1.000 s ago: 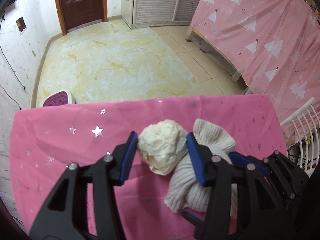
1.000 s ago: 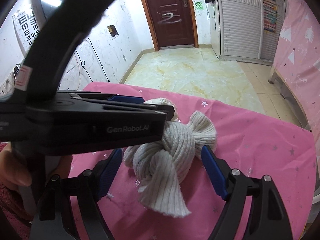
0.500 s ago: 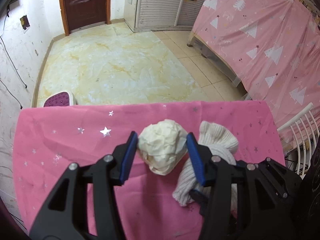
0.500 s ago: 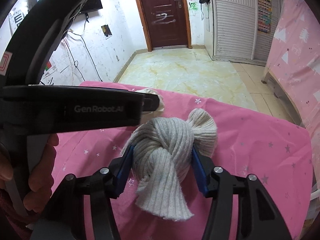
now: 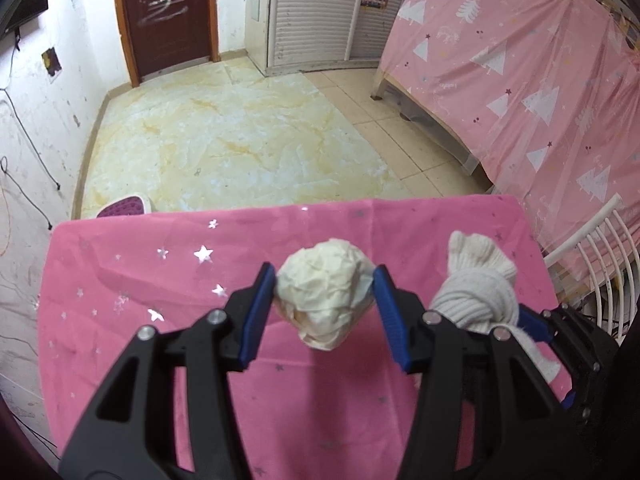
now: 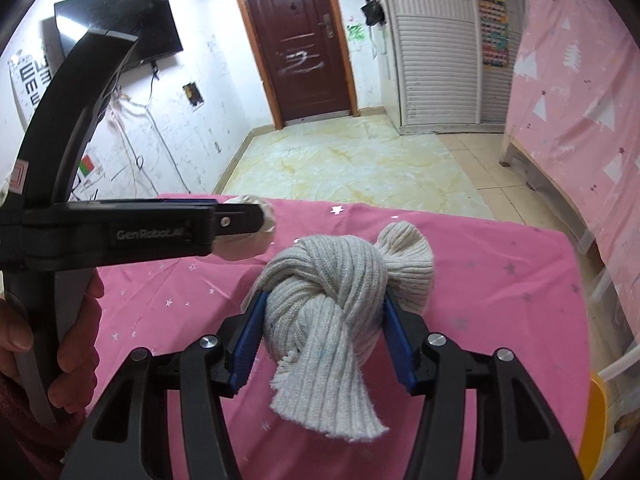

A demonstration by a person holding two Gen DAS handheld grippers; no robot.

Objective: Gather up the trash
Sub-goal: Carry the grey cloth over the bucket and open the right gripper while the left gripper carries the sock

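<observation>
The left hand-held gripper is clamped on a crumpled cream paper ball, held above the pink star-print cloth of the bench; the ball tapers downward. Just to its right, the right hand-held gripper is clamped on a knotted knit sock, its long axis running from the frayed near end toward the far cuff.
</observation>
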